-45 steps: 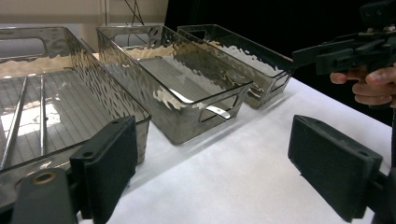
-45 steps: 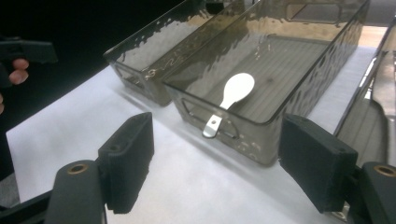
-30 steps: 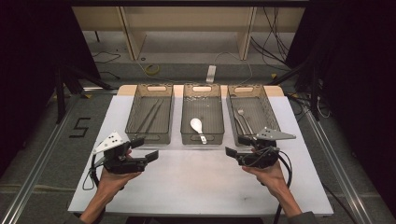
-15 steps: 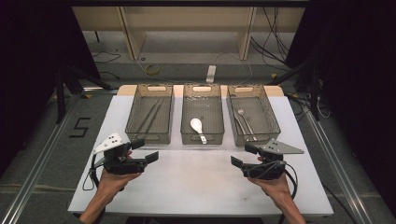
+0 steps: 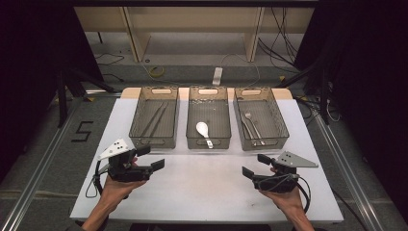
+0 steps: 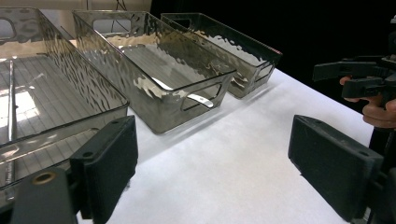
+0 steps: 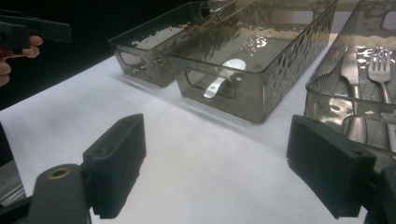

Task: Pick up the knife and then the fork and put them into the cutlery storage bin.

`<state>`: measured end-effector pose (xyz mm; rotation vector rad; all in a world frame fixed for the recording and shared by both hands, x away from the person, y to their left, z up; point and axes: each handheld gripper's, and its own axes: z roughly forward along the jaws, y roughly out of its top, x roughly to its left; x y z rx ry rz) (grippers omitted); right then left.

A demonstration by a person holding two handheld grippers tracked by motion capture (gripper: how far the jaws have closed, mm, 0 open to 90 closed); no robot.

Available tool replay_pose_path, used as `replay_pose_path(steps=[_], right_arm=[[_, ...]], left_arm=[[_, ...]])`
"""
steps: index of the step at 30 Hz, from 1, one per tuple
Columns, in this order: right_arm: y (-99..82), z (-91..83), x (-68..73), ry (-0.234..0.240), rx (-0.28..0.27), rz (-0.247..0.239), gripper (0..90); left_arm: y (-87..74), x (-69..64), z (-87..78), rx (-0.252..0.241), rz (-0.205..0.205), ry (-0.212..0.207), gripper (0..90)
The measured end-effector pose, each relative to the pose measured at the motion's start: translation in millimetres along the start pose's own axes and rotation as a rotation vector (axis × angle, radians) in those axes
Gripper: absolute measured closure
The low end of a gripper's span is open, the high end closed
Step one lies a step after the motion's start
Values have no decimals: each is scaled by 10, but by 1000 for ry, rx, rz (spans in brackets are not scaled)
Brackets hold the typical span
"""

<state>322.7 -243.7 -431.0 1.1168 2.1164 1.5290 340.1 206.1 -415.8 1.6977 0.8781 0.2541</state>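
left gripper (image 5: pixel 153 158) hovers with jaws apart and empty, near the table (image 5: pixel 202 192) left edge. bare white surface lies between the hands. right gripper (image 5: pixel 256 165), jaws just widened and empty, sits below the fork bin (image 5: pixel 279 126), near the table's right edge.

- The tabletop (image 5: pixel 202 187) is covered in plain white.
- The three bins, the left bin (image 5: pixel 155 118), the middle bin (image 5: pixel 208 118) and the right bin (image 5: pixel 261 118), are seen in smoky, see-through grey, with a rippled, hammered pattern on the walls and fine parallel ribs on the floors.
- A white spoon (image 5: pixel 203 131) is shown in the middle bin.
- Silver-coloured forks (image 5: pixel 250 126) are shown in the right bin.
- Dark grey chopsticks (image 5: pixel 155 119) are seen in the left bin.
- The left tool (image 5: pixel 153 158) and the right tool (image 5: pixel 255 165) are black, each topped by a pale grey plate dotted with small holes.
- A black figure "5" (image 5: pixel 82 131) is marked on the grey floor.
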Motion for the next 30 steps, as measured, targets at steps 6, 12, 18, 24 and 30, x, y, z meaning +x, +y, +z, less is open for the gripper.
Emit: replay_pose_path(steps=[6, 12, 18, 24, 30], right_arm=[[-13, -13, 0, -2, 0, 2, 204], [-16, 0, -5, -4, -1, -4, 204], [-16, 9, -3, -6, 11, -3, 204], [-18, 19, -1, -6, 11, -8, 204], [-16, 21, -1, -7, 13, -9, 204]], left_arm=[[-1, -8, 16, 6, 5, -1, 152], [4, -3, 14, 0, 5, 1, 152], [7, -4, 10, -1, 7, 2, 152], [12, 2, 4, -2, 7, 2, 152], [14, 5, 3, -1, 8, 4, 152]])
